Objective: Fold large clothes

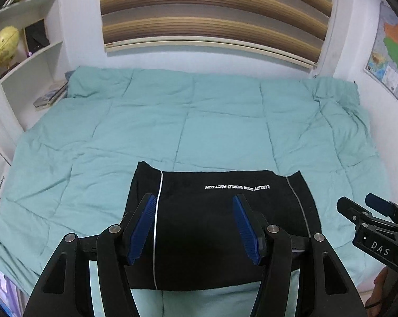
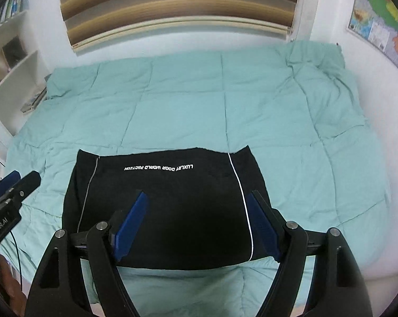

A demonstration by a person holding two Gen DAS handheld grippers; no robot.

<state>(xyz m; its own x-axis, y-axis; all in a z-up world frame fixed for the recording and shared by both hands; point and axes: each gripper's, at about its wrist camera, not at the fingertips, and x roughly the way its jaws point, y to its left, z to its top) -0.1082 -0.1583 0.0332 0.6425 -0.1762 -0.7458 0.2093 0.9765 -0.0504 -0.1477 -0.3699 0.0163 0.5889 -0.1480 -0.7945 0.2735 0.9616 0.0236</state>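
Left claw (image 1: 195,202), right claw (image 2: 197,198): agape, empty, above garment (image 1: 212,224).

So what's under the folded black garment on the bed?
The black garment lies flat on a teal quilt, which shows all around it. Whatever sits between its folded layers or directly beneath it is covered.

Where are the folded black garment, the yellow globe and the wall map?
folded black garment (image 2: 172,211): right wrist view, on its plain middle below the white lettering.
yellow globe (image 1: 6,42): left wrist view, on the sphere's front, on the shelf.
wall map (image 1: 392,60): left wrist view, on its coloured middle.
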